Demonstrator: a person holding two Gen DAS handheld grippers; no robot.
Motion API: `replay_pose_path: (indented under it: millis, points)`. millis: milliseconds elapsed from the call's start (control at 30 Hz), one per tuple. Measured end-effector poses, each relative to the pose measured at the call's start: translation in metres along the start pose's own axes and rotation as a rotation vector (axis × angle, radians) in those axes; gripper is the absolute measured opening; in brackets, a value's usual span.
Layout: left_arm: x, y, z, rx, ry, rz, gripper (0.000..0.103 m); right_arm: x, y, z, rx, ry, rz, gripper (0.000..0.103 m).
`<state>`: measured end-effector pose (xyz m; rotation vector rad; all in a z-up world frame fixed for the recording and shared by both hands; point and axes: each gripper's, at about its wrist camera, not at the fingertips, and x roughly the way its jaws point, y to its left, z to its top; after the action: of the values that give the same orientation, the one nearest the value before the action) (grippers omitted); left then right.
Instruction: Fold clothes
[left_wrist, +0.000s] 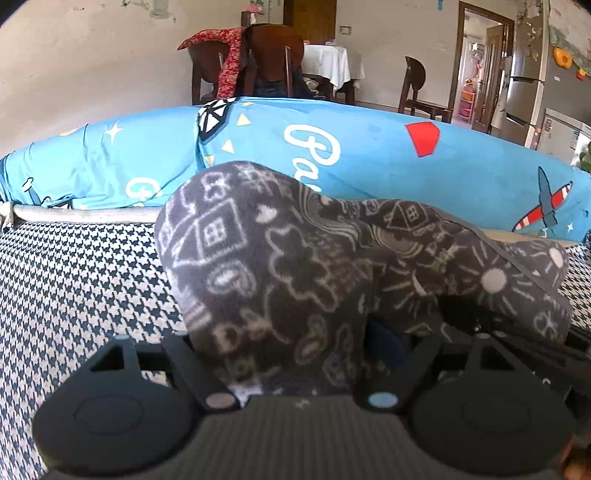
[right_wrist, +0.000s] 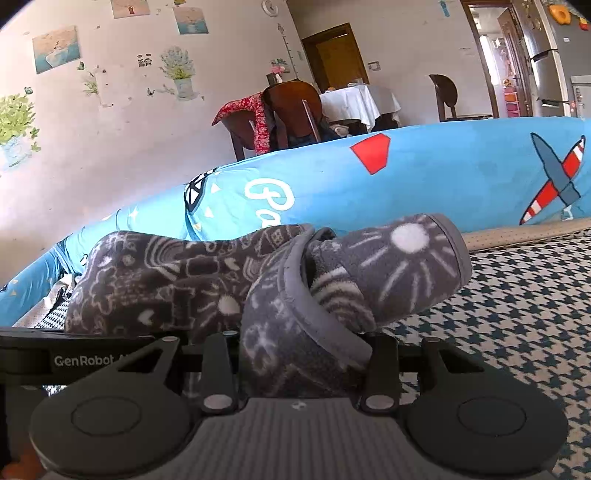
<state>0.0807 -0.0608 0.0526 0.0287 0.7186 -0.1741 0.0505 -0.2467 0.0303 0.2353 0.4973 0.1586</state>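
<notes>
- Only the right wrist view shows the garment's (right_wrist: 207, 280) cuffed sleeve (right_wrist: 410, 266) and "GenRobot" lettering (right_wrist: 83, 360).
- Both grippers, left (left_wrist: 295, 354) and right (right_wrist: 301, 354), have fingers closed on the garment (left_wrist: 295, 266).

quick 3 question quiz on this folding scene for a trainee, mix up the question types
1. True or false: the grey patterned fleece garment lies on a houndstooth surface.
2. Multiple choice: what runs behind the garment? A) a blue printed cushion B) a wooden crate C) a mirror
3. Fill in: fabric bunches between the fingers of the left gripper and the right gripper, so each looks shut on the ____.

Key: 1 true; 2 A; 3 garment
</notes>
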Motion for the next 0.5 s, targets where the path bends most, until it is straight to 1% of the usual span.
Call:
replay_pose_path:
  millis: [167, 500]
  points:
    - [0.006, 0.007, 0.002, -0.02, -0.001, 0.013, 0.08, 0.009, 0.006, 0.0, -0.006, 0.0, 0.008, 0.04]
    - [0.018, 0.022, 0.012, -0.044, -0.034, 0.054, 0.08, 0.029, 0.015, 0.003, -0.005, -0.014, 0.027, 0.04]
